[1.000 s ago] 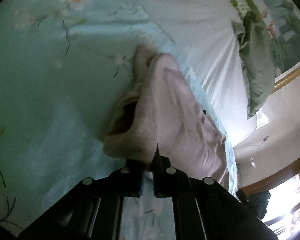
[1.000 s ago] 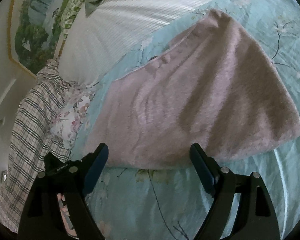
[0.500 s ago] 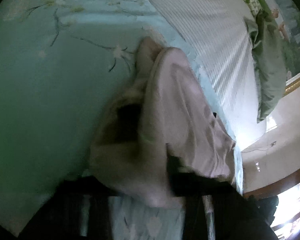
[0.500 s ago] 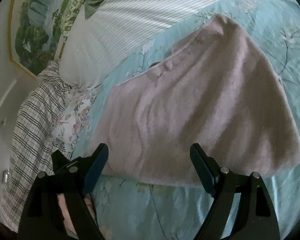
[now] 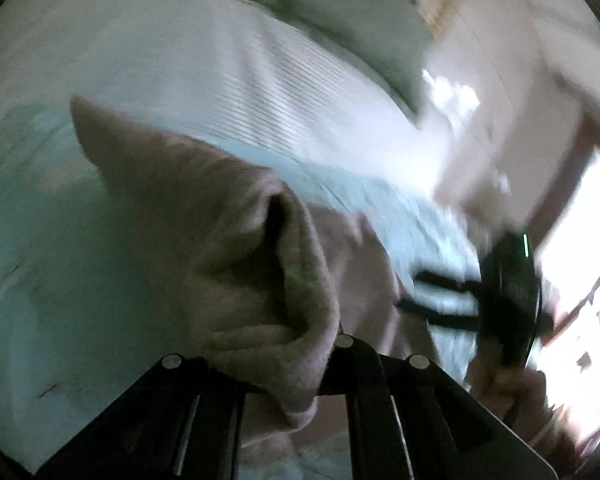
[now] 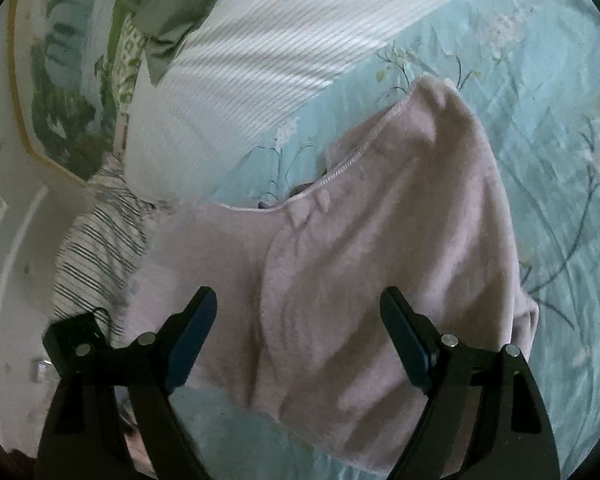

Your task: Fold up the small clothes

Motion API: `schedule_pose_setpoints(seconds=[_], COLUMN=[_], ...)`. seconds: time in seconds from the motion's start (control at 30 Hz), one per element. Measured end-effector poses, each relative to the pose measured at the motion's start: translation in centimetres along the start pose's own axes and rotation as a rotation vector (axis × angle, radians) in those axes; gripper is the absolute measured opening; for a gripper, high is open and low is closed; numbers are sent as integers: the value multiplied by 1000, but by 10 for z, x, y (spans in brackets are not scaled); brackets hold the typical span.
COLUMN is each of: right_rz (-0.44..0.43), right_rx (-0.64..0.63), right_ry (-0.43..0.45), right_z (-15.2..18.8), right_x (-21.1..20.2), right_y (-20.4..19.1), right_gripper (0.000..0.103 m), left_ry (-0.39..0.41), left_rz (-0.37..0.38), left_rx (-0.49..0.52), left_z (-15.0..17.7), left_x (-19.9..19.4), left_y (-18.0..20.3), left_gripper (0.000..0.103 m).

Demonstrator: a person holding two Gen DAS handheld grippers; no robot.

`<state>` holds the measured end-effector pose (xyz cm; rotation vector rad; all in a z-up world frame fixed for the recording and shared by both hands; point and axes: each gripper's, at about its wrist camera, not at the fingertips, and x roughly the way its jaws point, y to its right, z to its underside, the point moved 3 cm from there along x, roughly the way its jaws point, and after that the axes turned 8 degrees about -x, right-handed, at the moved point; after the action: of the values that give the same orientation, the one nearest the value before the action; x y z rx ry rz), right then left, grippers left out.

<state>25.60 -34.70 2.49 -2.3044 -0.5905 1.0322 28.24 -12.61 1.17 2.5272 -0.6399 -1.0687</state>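
Observation:
A fuzzy pale pink garment (image 6: 380, 260) lies on a light blue floral bedsheet (image 6: 540, 80), its zip edge toward the far side. My right gripper (image 6: 300, 344) is open and empty, its blue-padded fingers spread just above the garment's near part. My left gripper (image 5: 300, 364) is shut on a bunched fold of the pink garment (image 5: 220, 248) and lifts it off the sheet; the view is blurred by motion. The right gripper and the hand holding it show at the right of the left wrist view (image 5: 504, 296).
A white ribbed pillow (image 6: 260, 60) lies beyond the garment, a green cloth (image 6: 160, 12) behind it. A plaid cloth (image 6: 96, 252) lies at the left bed edge. A landscape picture (image 6: 60, 80) hangs on the wall. A bright window (image 5: 580, 240) is to the right.
My left gripper has lifted and swung with the garment's fold in it, turning toward the pillow and window. The garment has bunched up and drawn toward my right gripper, which stays open.

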Motion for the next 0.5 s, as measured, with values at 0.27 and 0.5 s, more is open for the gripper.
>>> schedule_pose_setpoints(seconds=[0.27, 0.5], right_rz=[4, -18], right_rx=[7, -37], right_ry=[-108, -147], right_z=[-8, -19], right_x=[30, 63], right_y=[14, -3], right_gripper=[85, 88], left_ry=[-145, -63], left_rz=[14, 92], left_rx=[51, -56], left_z=[51, 32], left_x=[59, 31], left_y=[30, 20], left_gripper=[6, 6])
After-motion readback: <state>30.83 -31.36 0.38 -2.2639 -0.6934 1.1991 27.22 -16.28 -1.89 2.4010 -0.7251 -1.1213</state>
